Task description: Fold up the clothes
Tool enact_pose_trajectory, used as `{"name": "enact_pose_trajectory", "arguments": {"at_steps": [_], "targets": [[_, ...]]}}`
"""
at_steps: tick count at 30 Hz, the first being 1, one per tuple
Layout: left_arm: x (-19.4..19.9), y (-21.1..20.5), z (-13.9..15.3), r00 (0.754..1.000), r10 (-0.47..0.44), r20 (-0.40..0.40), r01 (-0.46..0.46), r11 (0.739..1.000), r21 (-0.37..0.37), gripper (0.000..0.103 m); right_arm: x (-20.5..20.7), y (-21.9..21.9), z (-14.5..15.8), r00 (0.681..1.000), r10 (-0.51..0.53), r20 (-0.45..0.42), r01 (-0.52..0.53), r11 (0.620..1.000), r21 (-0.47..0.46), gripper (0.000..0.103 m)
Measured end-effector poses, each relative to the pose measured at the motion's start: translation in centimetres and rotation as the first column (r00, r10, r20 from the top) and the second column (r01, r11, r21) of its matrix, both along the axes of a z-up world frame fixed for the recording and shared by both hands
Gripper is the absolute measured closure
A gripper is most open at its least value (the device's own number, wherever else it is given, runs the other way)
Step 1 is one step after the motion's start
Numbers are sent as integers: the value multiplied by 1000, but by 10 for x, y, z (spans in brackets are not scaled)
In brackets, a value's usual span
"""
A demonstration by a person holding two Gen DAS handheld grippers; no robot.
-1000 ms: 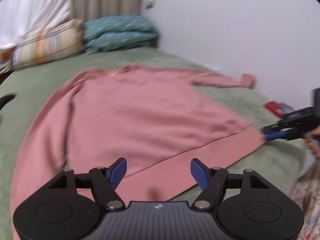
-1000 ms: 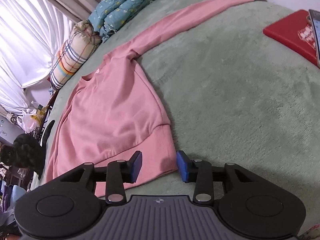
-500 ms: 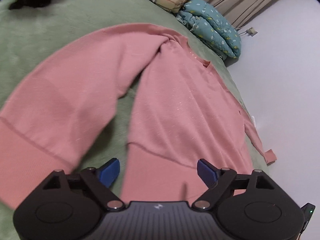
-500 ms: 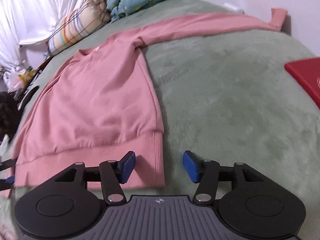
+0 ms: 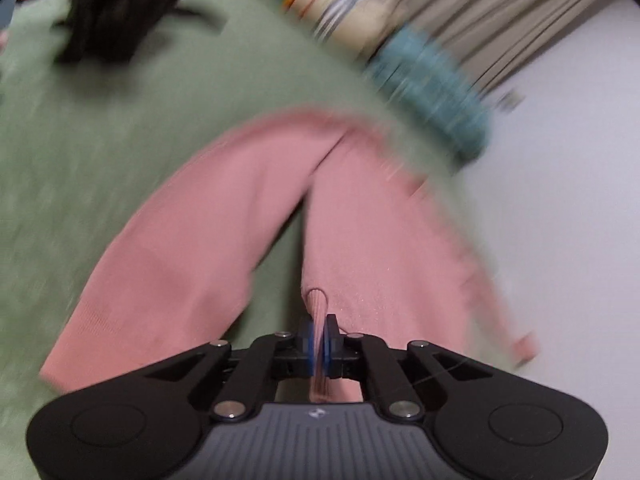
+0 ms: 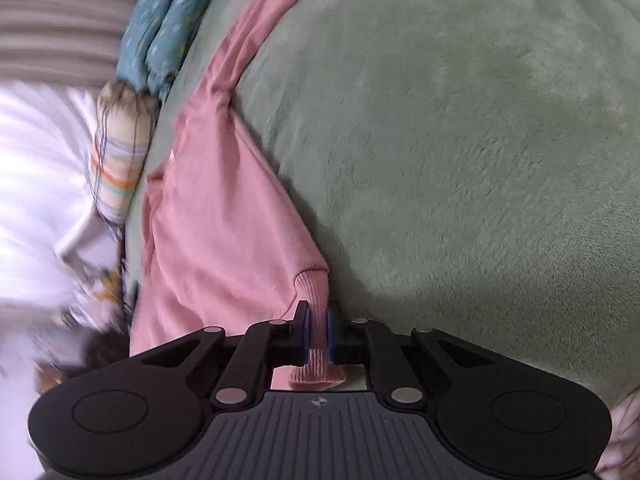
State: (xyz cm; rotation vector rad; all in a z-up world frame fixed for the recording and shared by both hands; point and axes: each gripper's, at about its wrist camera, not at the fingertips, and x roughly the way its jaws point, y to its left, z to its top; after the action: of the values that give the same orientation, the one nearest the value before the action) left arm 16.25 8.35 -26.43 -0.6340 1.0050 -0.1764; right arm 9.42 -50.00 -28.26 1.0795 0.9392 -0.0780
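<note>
Two grips now hold the garment. Left wrist view: the left gripper [image 5: 319,340], wide apart half a second ago, has its jaws clenched on the ribbed hem of the pink sweater [image 5: 372,240], which lies spread on the green bed [image 5: 100,152] — heavy blur suggests quick motion. Right wrist view: the right gripper [image 6: 318,334] has likewise closed, pinching the opposite hem corner of the sweater [image 6: 216,208]. With both corners secured, carrying the hem toward the collar looks possible next.
</note>
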Motion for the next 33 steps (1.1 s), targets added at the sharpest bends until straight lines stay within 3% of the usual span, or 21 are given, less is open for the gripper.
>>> {"name": "enact_pose_trajectory", "arguments": {"at_steps": [2,5,6,8,12,15,17,18,19,20,21,23,26,29,30,32,33], "targets": [[-10,-6,-14,999,-34,-14,34,999,13,99,-1,5,2,1000,17,9,-17,999,-40,94],[-18,-3,-22,999,-13,-30,13,1000,4,97,0,10,11,999,51,14,-49,990,-130,86],[-20,0,-23,1000,0,-31,0,1000,11,97,-1,12,21,996,85,6,-81,966,-245,86],[-23,5,-23,1000,11,-25,-11,1000,26,96,-4,13,32,994,112,7,-102,929,-356,83],[-27,14,-15,1000,-1,14,0,999,54,79,-12,5,41,982,185,44,-151,900,-409,52],[-20,12,-18,1000,-14,5,14,997,77,75,-7,13,34,969,244,42,-209,898,-387,49],[-15,11,-20,1000,-12,-11,13,996,83,71,1,19,25,970,242,-3,-222,883,-414,48],[-13,10,-22,1000,-10,-15,11,997,81,66,5,22,22,971,237,-13,-221,883,-413,53],[-11,10,-24,1000,-8,-20,10,997,79,64,9,27,17,973,231,-20,-219,887,-407,66],[-7,8,-28,1000,-6,-30,8,997,74,64,14,30,16,970,242,-15,-228,889,-397,94],[-4,6,-31,999,-9,-34,11,997,72,68,19,34,16,964,265,-9,-248,889,-385,96],[-1,-2,-30,999,-35,-41,39,994,97,80,18,34,24,966,258,-16,-240,871,-429,96],[-4,-9,-19,996,-82,-22,84,982,168,80,12,19,40,976,216,-17,-197,851,-487,97],[-6,-3,-3,995,-96,1,94,979,182,75,9,16,39,971,216,-97,-233,799,-555,80],[-7,3,6,996,-92,16,88,982,170,72,0,10,42,976,208,-56,-206,822,-530,73],[-9,15,22,996,-79,50,70,986,153,65,-16,0,48,984,174,37,-139,880,-454,70],[-10,22,30,995,-72,67,62,987,152,60,-20,-1,51,986,158,51,-120,890,-440,70]]}}
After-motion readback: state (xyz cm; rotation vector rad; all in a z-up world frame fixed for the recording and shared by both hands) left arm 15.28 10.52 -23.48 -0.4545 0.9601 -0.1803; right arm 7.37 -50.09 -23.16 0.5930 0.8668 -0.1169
